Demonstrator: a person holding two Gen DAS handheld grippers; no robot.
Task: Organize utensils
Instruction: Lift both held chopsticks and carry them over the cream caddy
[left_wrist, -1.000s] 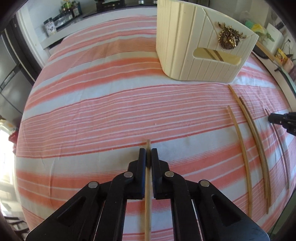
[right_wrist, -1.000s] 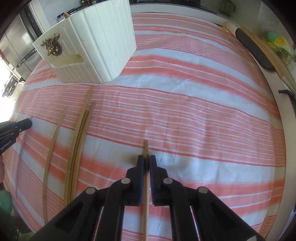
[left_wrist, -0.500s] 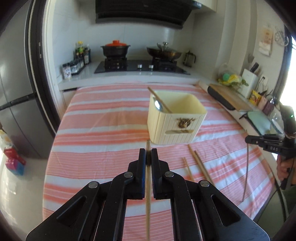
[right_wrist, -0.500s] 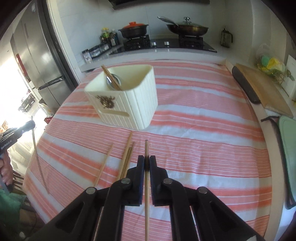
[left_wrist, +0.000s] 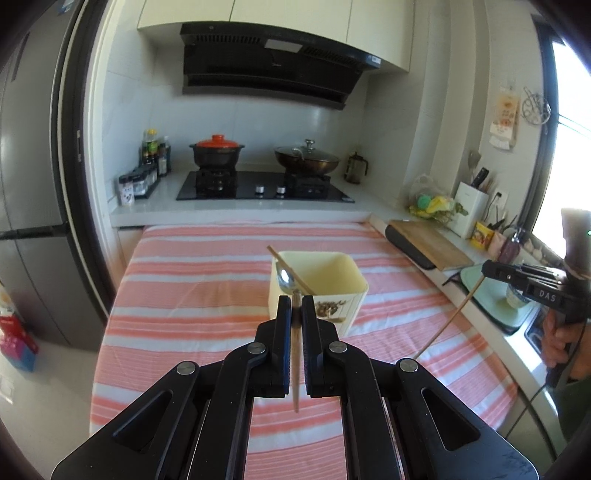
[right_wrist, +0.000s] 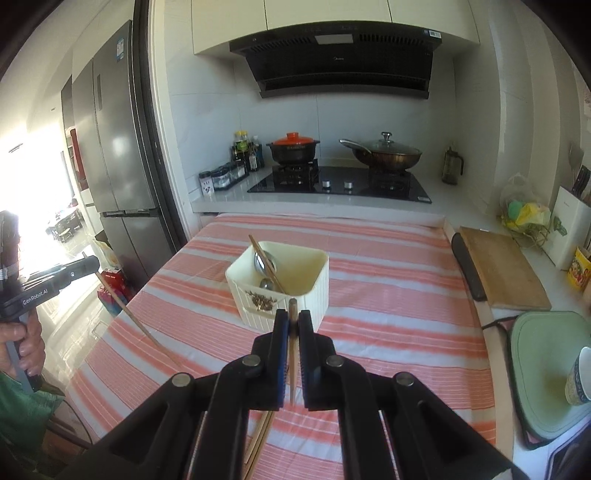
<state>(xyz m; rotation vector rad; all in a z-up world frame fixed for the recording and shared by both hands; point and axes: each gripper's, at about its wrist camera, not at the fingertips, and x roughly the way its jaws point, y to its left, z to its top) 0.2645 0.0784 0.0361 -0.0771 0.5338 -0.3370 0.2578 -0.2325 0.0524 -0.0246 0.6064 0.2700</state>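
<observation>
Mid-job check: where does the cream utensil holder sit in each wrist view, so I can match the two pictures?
Left wrist view: the cream utensil holder stands on the striped cloth just past the left gripper, slightly right of centre.
Right wrist view: the holder stands centre frame, just beyond the right gripper.
Shared landmark: the black pot with the orange lid on the stove behind.

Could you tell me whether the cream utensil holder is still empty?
No, the cream utensil holder already holds a metal spoon and a chopstick.

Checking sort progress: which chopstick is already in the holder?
The chopstick leaning diagonally in the cream holder beside the spoons. The others are clamped in the tools or lie loose on the striped cloth.
</observation>
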